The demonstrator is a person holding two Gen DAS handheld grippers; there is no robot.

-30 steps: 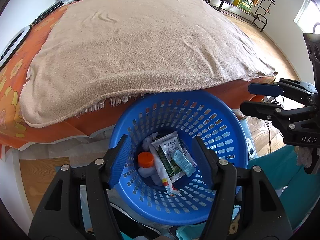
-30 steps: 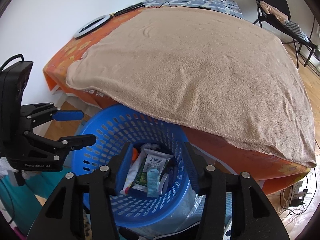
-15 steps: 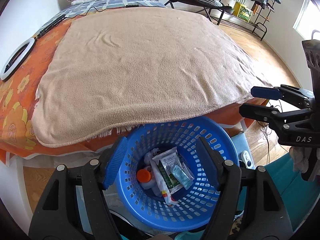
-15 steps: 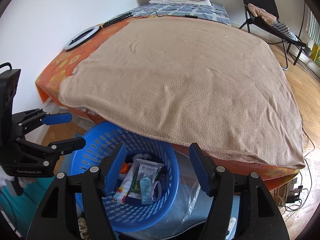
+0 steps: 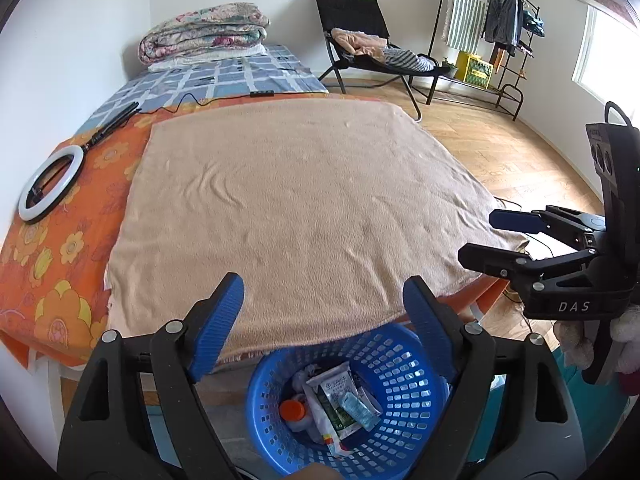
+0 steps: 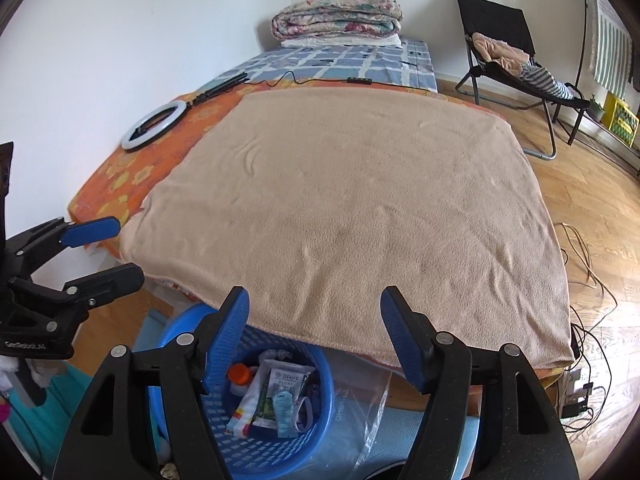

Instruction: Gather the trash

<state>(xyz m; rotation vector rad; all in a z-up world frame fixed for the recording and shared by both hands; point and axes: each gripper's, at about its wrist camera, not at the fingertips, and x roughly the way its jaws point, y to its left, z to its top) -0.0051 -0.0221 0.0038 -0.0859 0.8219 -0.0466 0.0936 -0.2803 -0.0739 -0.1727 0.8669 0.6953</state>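
A blue mesh basket (image 5: pixel 404 364) stands on the floor at the foot of the bed; it also shows in the right wrist view (image 6: pixel 320 420). In it lie a white and green wrapper (image 5: pixel 332 400), a small teal packet (image 5: pixel 356 402) and an orange-capped bottle (image 5: pixel 292 410). My left gripper (image 5: pixel 324 312) is open and empty, held high above the basket. My right gripper (image 6: pixel 314 320) is open and empty, also above it. Each gripper shows at the edge of the other's view.
A tan blanket (image 5: pixel 296 200) covers the bed over an orange flowered sheet (image 5: pixel 52 248). A ring light (image 5: pixel 50 184) lies at the bed's left. Folded quilts (image 5: pixel 204 36) sit at the head. A black chair (image 5: pixel 360 36), clothes rack (image 5: pixel 492 28) and floor cables (image 6: pixel 584 280) stand to the right.
Both grippers have risen and tilted up from the basket, staying open. The basket has dropped low in both views and the whole bed has come into sight.
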